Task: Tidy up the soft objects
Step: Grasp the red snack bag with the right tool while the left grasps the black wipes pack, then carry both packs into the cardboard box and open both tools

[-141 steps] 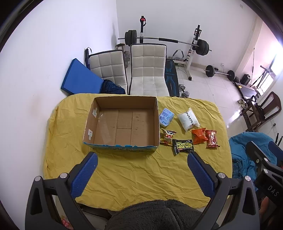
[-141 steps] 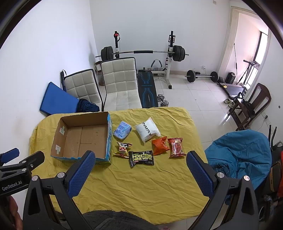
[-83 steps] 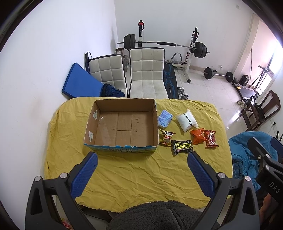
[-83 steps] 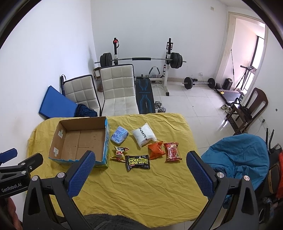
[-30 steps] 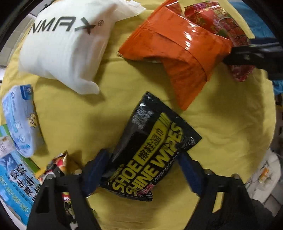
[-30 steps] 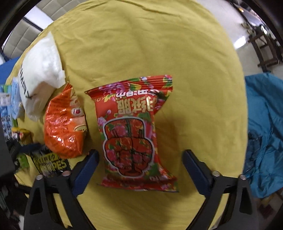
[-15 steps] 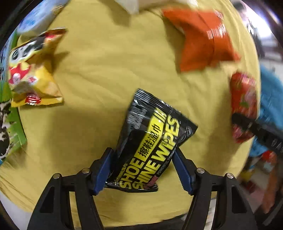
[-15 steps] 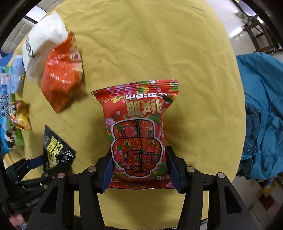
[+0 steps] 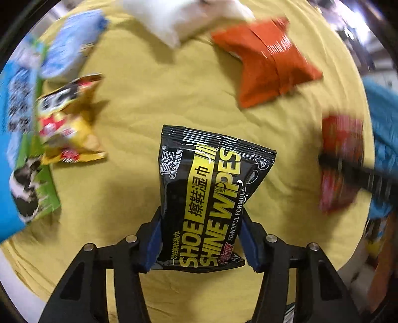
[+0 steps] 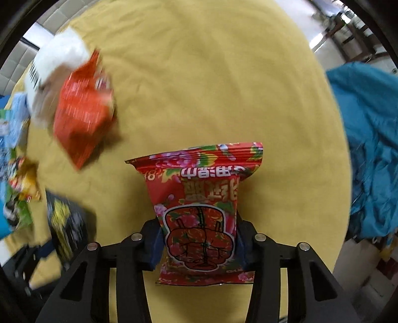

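My left gripper [image 9: 200, 232] is shut on a black shoe shine wipes pack [image 9: 206, 188] and holds it above the yellow tablecloth [image 9: 154, 104]. My right gripper [image 10: 199, 238] is shut on a red flowered wipes pack [image 10: 199, 206], also lifted off the cloth; that pack shows blurred in the left wrist view [image 9: 340, 159]. An orange snack bag [image 9: 266, 62], a white pack [image 9: 179, 17], a light blue tissue pack [image 9: 72, 42] and a yellow snack bag [image 9: 64, 124] lie on the cloth.
The cardboard box's printed blue and green side [image 9: 20, 149] stands at the left edge. A blue beanbag [image 10: 368, 154] sits beyond the table's right edge. The orange bag [image 10: 82, 109] and white pack [image 10: 54, 64] lie left of my right gripper.
Both grippers have closed on their packs and lifted them off the cloth. The views have pulled back and swung a little, with motion blur.
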Demonstrator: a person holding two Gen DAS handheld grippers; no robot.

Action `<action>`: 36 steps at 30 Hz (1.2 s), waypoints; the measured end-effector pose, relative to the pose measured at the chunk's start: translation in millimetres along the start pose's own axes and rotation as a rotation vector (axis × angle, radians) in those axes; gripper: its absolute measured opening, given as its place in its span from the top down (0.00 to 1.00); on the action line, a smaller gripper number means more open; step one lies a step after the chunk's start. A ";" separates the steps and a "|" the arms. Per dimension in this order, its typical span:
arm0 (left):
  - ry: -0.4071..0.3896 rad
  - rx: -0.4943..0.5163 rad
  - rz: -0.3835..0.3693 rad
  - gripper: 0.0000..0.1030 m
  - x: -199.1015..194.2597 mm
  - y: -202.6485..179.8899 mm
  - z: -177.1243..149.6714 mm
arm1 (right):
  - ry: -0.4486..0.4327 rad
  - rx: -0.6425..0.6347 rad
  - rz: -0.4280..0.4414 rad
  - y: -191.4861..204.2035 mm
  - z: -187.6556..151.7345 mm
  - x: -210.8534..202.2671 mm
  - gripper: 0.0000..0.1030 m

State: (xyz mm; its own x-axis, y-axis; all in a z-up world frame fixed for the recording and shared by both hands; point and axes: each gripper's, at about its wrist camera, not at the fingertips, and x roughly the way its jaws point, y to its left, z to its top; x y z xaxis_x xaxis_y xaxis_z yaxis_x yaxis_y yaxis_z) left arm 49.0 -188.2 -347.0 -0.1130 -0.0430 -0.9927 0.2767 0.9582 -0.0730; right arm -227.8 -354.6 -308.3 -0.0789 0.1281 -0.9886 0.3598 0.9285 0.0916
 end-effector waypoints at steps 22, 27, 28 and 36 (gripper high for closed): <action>-0.174 -0.034 -0.006 0.51 -74.7 -19.2 -157.3 | -0.102 -0.052 0.011 58.9 -37.6 8.8 0.57; -0.301 -0.042 0.010 0.51 -114.7 -3.7 -257.6 | -0.183 -0.125 0.055 91.8 -47.6 -39.3 0.57; -0.320 -0.046 0.010 0.51 -113.4 -2.3 -269.8 | -0.195 -0.136 0.062 96.6 -52.0 -46.0 0.57; -0.463 -0.118 -0.026 0.51 -241.9 58.7 -358.7 | -0.308 -0.237 0.138 157.0 -76.9 -191.5 0.57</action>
State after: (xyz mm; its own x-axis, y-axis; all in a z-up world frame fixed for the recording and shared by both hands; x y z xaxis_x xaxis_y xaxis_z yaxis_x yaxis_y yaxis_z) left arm -249.7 -20.0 -76.6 0.3261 -0.1638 -0.9310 0.1665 0.9794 -0.1140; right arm -227.7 -206.6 -95.4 0.2496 0.1799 -0.9515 0.1202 0.9692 0.2148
